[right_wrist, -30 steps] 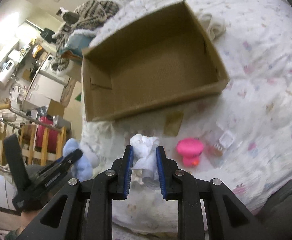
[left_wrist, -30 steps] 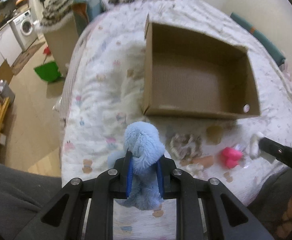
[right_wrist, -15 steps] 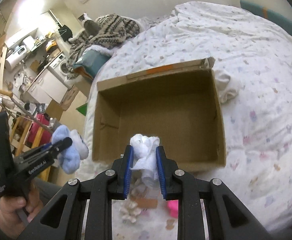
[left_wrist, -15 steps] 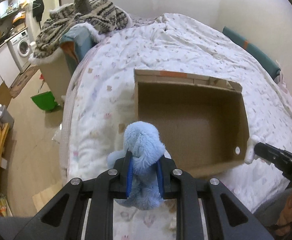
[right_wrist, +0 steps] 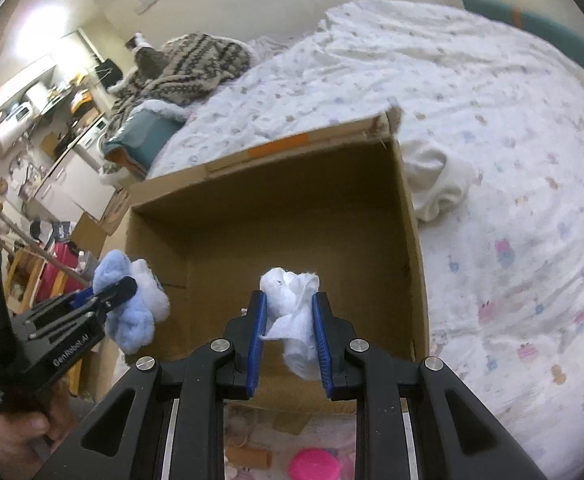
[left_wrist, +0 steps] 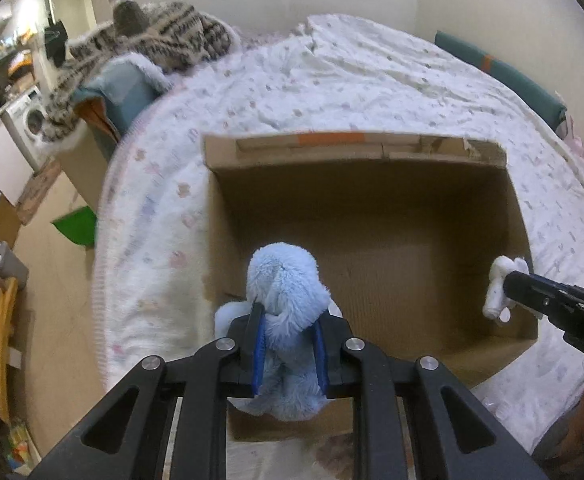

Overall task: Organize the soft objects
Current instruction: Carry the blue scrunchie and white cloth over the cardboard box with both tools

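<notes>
An open cardboard box (left_wrist: 356, 148) lies on the bed, also in the right wrist view (right_wrist: 268, 152); its inside looks bare. My left gripper (left_wrist: 288, 320) is shut on a fluffy blue plush toy (left_wrist: 284, 280) and holds it over the box's near left corner; the toy also shows in the right wrist view (right_wrist: 132, 304). My right gripper (right_wrist: 290, 316) is shut on a small white plush toy (right_wrist: 292, 300) above the box's near side; it shows at the right in the left wrist view (left_wrist: 500, 292).
The bed has a white patterned quilt (right_wrist: 492, 120). A cream cloth (right_wrist: 436, 184) lies beside the box's right wall. A pink toy (right_wrist: 312, 466) and small items lie on the quilt below my right gripper. A striped blanket pile (left_wrist: 152, 40) sits beyond the bed's left edge.
Both grippers have risen and moved forward over the box with their toys. The small items on the quilt have dropped out of the left wrist view.
</notes>
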The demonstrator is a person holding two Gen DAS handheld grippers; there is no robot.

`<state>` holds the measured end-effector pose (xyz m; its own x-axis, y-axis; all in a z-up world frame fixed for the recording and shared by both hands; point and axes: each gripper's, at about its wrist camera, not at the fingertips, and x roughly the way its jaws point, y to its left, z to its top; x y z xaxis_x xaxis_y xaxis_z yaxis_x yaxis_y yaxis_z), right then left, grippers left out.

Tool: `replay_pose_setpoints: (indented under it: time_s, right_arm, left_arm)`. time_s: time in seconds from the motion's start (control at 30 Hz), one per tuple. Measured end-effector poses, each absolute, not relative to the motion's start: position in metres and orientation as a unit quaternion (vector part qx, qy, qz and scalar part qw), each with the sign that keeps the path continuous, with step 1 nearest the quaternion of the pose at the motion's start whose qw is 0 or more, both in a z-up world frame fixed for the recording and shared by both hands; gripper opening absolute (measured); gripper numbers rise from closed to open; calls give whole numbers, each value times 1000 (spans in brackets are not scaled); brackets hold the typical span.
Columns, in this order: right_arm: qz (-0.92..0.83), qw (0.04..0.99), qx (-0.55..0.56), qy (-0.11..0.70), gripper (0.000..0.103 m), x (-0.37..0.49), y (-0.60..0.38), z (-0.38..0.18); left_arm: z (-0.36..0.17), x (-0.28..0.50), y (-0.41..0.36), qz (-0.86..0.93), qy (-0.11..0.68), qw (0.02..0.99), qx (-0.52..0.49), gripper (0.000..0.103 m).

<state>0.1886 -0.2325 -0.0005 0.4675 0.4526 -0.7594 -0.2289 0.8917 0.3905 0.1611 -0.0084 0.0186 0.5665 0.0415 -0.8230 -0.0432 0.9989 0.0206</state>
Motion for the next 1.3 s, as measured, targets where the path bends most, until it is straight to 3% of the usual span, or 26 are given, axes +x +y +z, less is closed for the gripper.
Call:
replay_pose_setpoints:
  time_s: [0.33,1.1,1.3]
  right_arm:
    - [183,841,93,500,25,196,-224,-29]
    - [167,831,71,526,26,204,-218,-46]
    - [173,832,73,522,26,205,-219,-44]
  left_arm:
    - [-13,168,-12,39,481,875,14,18]
    - [-19,164,-18,18,482,876,12,21]
    - [-17,164,-18,12,484,875,4,28]
